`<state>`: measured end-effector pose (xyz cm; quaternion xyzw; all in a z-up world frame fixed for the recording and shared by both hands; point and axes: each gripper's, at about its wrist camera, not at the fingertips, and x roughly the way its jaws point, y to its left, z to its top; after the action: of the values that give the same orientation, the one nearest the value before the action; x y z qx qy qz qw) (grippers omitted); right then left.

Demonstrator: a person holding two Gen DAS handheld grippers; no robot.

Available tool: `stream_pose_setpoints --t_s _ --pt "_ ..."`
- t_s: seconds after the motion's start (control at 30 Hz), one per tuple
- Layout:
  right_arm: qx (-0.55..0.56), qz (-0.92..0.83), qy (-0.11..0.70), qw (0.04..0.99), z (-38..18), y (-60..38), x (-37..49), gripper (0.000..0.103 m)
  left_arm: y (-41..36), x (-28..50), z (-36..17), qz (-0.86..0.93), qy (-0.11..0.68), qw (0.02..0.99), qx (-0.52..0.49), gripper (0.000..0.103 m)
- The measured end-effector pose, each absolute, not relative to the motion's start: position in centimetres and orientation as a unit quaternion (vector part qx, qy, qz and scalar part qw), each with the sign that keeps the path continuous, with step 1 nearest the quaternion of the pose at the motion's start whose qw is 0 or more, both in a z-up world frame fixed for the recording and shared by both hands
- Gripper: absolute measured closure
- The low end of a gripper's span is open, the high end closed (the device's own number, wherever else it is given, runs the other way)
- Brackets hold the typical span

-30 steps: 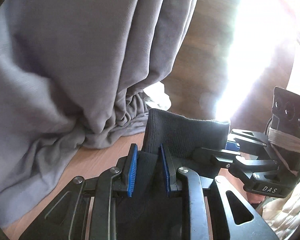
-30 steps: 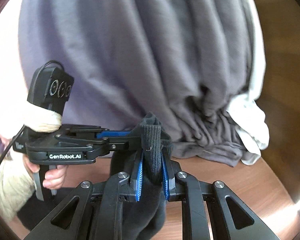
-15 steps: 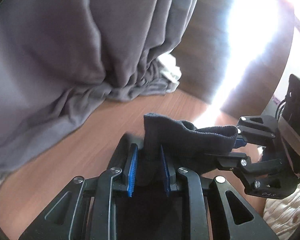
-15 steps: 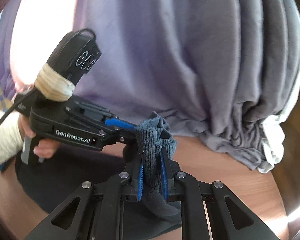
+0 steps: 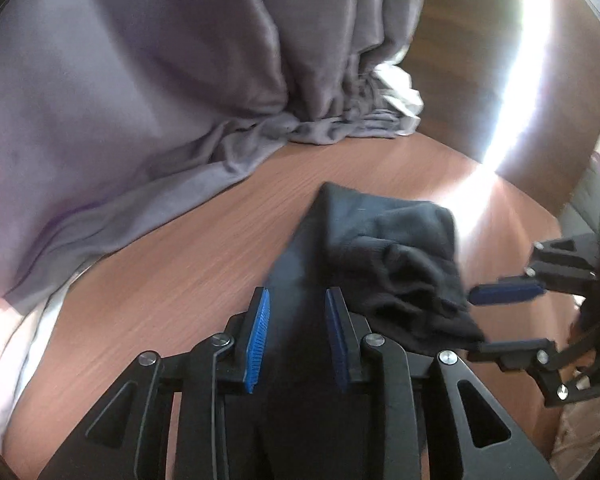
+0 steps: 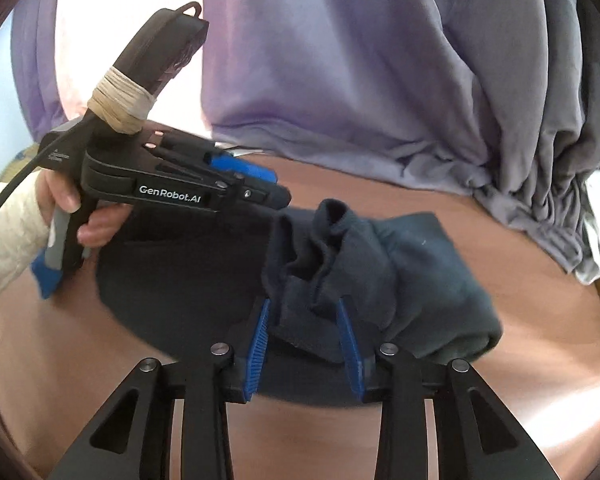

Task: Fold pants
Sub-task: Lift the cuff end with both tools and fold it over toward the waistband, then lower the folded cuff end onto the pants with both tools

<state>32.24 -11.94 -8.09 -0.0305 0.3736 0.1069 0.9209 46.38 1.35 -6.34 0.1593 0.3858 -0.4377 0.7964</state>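
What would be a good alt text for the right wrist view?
The open right gripper straddles bunched dark navy fabric pants lying on a brown wooden table. The left gripper hovers at left, before a hanging grey-purple curtain.

one pants, two grippers, one curtain, one table

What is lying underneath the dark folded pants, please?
The dark folded pants rest on a brown wooden table, bare around them. Whatever lies directly beneath the fabric is covered.
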Motion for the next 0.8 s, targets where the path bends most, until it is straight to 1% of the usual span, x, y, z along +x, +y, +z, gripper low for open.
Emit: stream_pose_setpoints --t_s 0.07,0.1,0.13,0.17,0.23,0.33,0.4,0.43,0.47,0.5,0.53,0.57,0.6,0.7,0.8 --pt "-0.019 0.097 0.364 0.926 -7.7 -12.3 31.6 0.068 0.9 46.1 -5.5 -0.456 0.389 0.787 0.146 0.072" --pt "-0.004 0.087 0.358 0.93 -7.3 -12.9 31.5 0.065 0.6 46.2 -5.1 -0.462 0.389 0.786 0.133 0.069" --pt "0.009 0.081 0.353 0.932 -7.0 -13.3 31.4 0.061 0.3 46.4 -4.8 -0.47 0.391 0.783 0.115 0.067" --pt "0.026 0.067 0.344 0.936 -6.6 -14.0 31.4 0.052 -0.1 46.7 -4.5 -0.477 0.395 0.779 0.1 0.067" --pt "0.033 0.049 0.335 0.94 -6.3 -14.6 31.8 0.052 -1.1 47.6 -4.6 -0.482 0.41 0.77 0.081 0.067" --pt "0.041 0.052 0.329 0.942 -6.3 -14.4 32.8 0.052 -2.5 48.7 -6.1 -0.482 0.441 0.752 0.083 0.067" --pt "0.033 0.055 0.34 0.938 -7.1 -13.8 33.9 0.052 -3.1 49.2 -7.5 -0.491 0.478 0.725 0.068 0.068" --pt "0.027 0.056 0.344 0.937 -7.5 -13.6 34.4 0.052 -3.2 49.2 -7.9 -0.491 0.488 0.719 0.064 0.079" --pt "0.022 0.052 0.349 0.935 -8.0 -13.4 34.8 0.052 -3.2 49.1 -8.4 -0.493 0.495 0.713 0.065 0.087" --pt "0.023 0.055 0.356 0.933 -8.4 -13.4 35.0 0.055 -3.1 48.8 -8.4 -0.492 0.492 0.714 0.07 0.093" --pt "0.027 0.059 0.359 0.931 -8.6 -13.4 35.0 0.061 -2.8 48.5 -8.4 -0.493 0.487 0.717 0.074 0.095" --pt "0.032 0.06 0.365 0.928 -9.0 -13.5 35.0 0.075 -2.5 48.2 -8.2 -0.495 0.48 0.72 0.078 0.095" --pt "0.033 0.067 0.372 0.925 -9.2 -13.6 35.0 0.084 -2.1 47.7 -7.9 -0.492 0.475 0.725 0.083 0.096" --pt "0.034 0.08 0.387 0.918 -9.6 -13.2 34.3 0.093 -1.1 46.8 -7.5 -0.487 0.467 0.732 0.097 0.096" --pt "0.036 0.098 0.393 0.914 -9.3 -12.5 33.0 0.096 -0.2 46.0 -7.7 -0.466 0.464 0.743 0.128 0.096"
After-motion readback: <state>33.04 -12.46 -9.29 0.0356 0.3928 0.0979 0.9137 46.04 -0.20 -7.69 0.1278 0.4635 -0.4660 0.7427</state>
